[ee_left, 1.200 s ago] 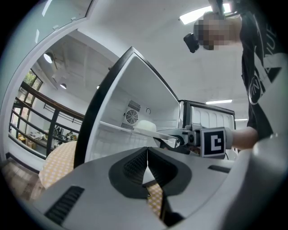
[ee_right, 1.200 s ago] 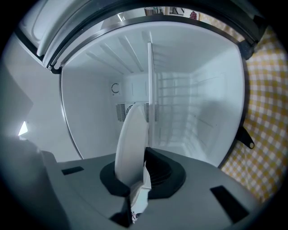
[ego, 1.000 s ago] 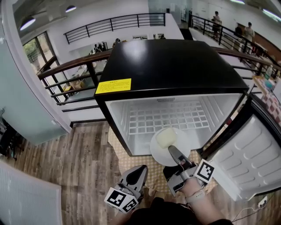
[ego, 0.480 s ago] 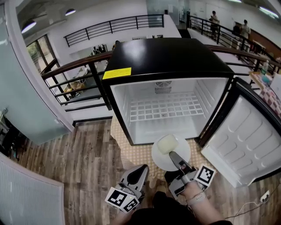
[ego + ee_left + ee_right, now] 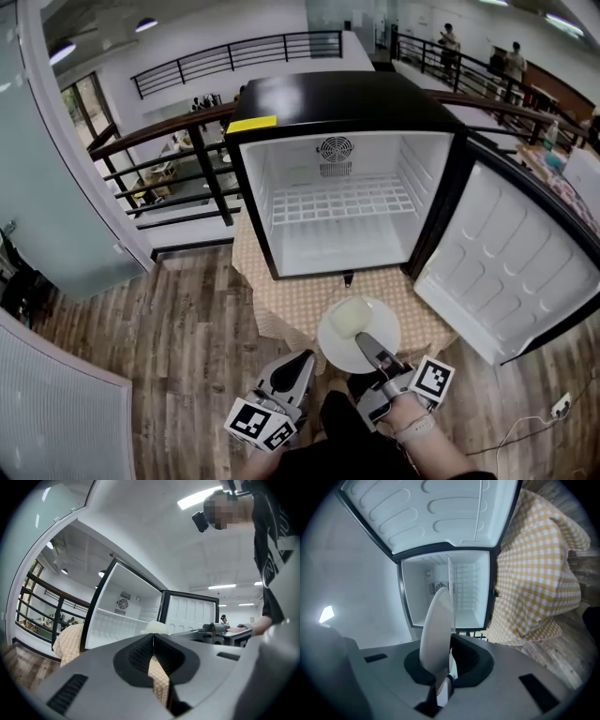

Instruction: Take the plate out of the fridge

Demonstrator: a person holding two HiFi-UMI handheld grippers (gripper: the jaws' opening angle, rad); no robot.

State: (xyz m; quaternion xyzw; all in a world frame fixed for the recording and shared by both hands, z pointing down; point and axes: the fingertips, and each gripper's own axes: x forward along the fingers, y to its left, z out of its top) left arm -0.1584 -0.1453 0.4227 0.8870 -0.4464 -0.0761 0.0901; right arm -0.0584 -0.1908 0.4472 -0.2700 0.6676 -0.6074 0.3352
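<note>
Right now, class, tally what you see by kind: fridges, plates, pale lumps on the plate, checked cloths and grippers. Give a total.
fridge: 1
plate: 1
pale lump: 1
checked cloth: 1
grippers: 2 (left gripper, right gripper)
Total: 6

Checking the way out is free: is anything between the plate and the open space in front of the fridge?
Nothing visible. The right gripper holds the plate by its rim, outside the fridge, above the checked cloth; the open door stands off to the right, apart from it.
</note>
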